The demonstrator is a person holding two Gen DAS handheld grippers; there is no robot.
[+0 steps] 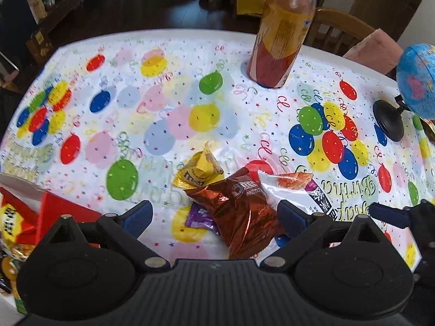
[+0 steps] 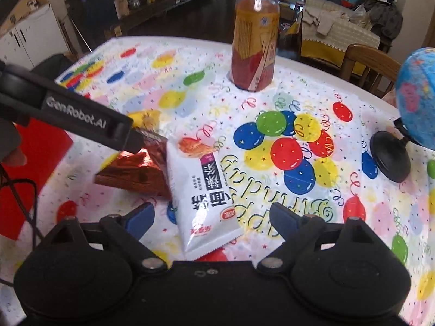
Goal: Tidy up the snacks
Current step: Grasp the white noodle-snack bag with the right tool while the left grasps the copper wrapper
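A copper-red foil snack bag [image 1: 239,212] lies on the balloon tablecloth between the wide-apart pads of my left gripper [image 1: 214,217], which stands open; neither pad presses on it. A yellow packet [image 1: 199,171] and a small purple packet [image 1: 199,218] lie against the foil bag. A white snack bag [image 2: 201,190] with dark print lies to its right, between the pads of my open right gripper [image 2: 213,218], untouched. In the right wrist view a left finger [image 2: 89,121] reaches over the foil bag [image 2: 138,174]. In the left wrist view a right finger [image 1: 388,213] shows.
A tall bottle [image 1: 282,35] of reddish drink stands at the table's far side. A blue globe [image 1: 418,81] on a black base [image 1: 387,121] stands at the right. A red box [image 1: 40,217] holding snack packs sits at the near left. A wooden chair [image 2: 364,62] stands behind the table.
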